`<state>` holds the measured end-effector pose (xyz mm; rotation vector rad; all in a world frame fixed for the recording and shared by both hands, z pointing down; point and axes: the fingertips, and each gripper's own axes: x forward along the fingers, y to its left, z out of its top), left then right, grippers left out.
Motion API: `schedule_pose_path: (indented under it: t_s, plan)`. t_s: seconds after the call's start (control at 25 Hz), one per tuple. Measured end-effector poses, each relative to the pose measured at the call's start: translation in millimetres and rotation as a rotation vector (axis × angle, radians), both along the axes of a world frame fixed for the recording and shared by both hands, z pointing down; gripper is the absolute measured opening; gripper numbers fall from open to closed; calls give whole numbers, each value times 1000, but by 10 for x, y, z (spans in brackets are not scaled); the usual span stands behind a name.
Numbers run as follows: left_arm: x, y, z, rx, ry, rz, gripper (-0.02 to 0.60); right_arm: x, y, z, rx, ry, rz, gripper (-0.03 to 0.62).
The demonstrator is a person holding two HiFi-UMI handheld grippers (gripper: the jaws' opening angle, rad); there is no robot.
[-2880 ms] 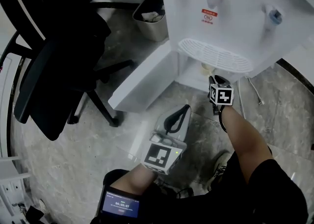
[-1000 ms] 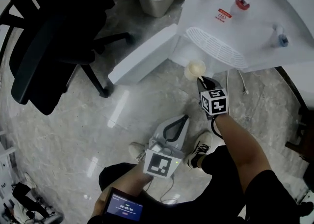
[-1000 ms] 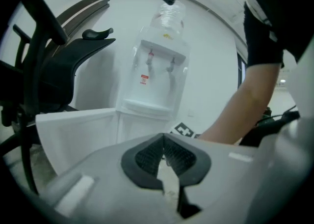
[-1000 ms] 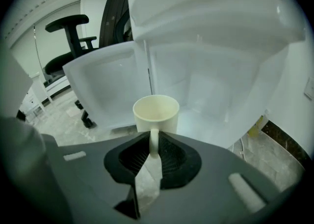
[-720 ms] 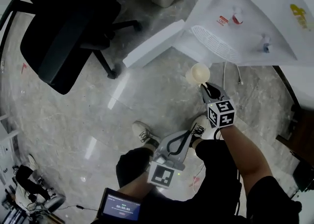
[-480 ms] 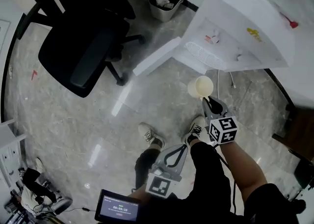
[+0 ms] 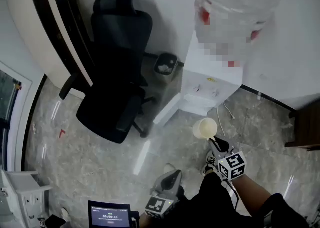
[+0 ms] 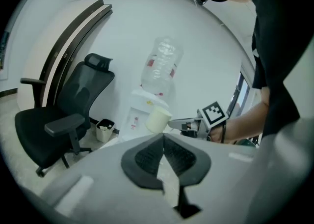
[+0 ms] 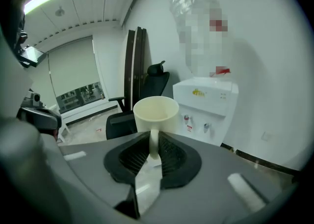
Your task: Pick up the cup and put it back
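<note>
Right gripper view: the right gripper point(image 9: 153, 152) is seen clamped on the handle of the cup point(image 9: 156, 112), which is held upright, mouth up, with nothing visible inside.
Left gripper view: the left gripper point(image 8: 163, 152) is seen with its jaws pressed together and nothing between them; the cup is shown beyond its tips at 12 o'clock.
Head view: the cup is carried in the air at 11 o'clock from the right gripper, with the floor point(image 7: 90, 162) far beneath.
Surroundings: the water dispenser point(image 7: 210, 89) stands at 12 o'clock from the cup, well apart, its lower door point(image 7: 167, 109) swung open; an office chair point(image 7: 117, 87) is placed at 9 o'clock of it, a waste bin point(image 7: 164, 65) between the two.
Change: about three seconds earlier the right gripper was reaching into the dispenser's lower compartment; since then the cup has been drawn out, raised and carried back.
Meaning: the pick-up is judged done; the return remains, and the cup would have to be lowered to that compartment again.
</note>
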<state>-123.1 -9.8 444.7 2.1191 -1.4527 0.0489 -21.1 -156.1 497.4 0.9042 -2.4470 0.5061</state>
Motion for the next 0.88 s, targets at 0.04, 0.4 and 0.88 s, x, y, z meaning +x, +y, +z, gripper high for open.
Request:
schedule_pose_path:
  t_s: [0.04,0.4,0.88]
  plan:
    - [-72,26,-107,16,-9,16,5,-9,106,-150,12,-11,23,55]
    - [-91,65,-776,170,-60,110,5,74,868,-1098,146,-97,126,55]
    - [1308,1197,-1183,210,-94,110,5,1232,2327,-1439,173,-126,21,55]
